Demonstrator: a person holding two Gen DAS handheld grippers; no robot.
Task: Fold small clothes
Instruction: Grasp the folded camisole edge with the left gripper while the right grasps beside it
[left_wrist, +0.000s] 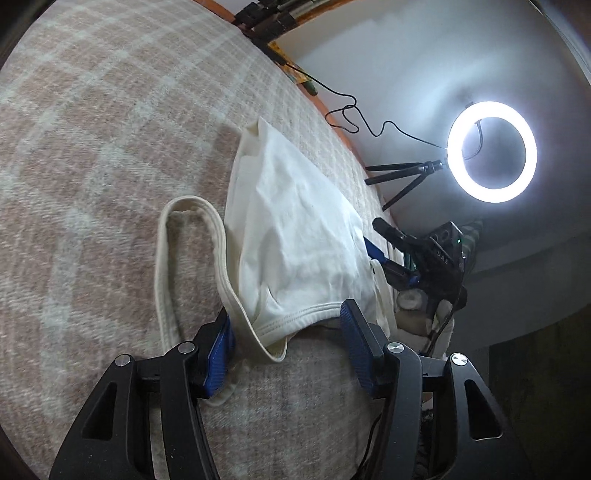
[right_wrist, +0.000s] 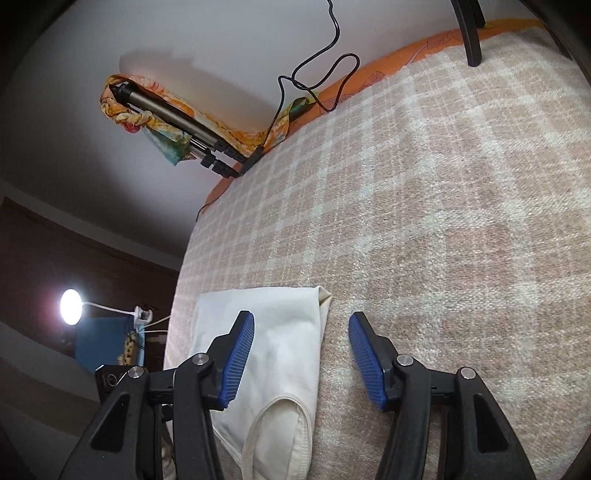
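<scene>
A small cream sleeveless top (left_wrist: 291, 229) lies on the beige checked blanket (left_wrist: 110, 129), one strap looped out to the left. My left gripper (left_wrist: 286, 328) is open, its blue pads either side of the top's near hem and strap, holding nothing. My right gripper (left_wrist: 399, 254) shows at the top's far right edge. In the right wrist view my right gripper (right_wrist: 301, 345) is open and empty; its left finger is over the top (right_wrist: 280, 343), its right finger over bare blanket (right_wrist: 443, 221).
A lit ring light on a small tripod (left_wrist: 491, 151) stands past the blanket's right edge, with a black cable (left_wrist: 354, 118). A folded tripod on patterned cloth (right_wrist: 177, 122) lies at the blanket's far edge. A small lamp (right_wrist: 70, 306) glows at left.
</scene>
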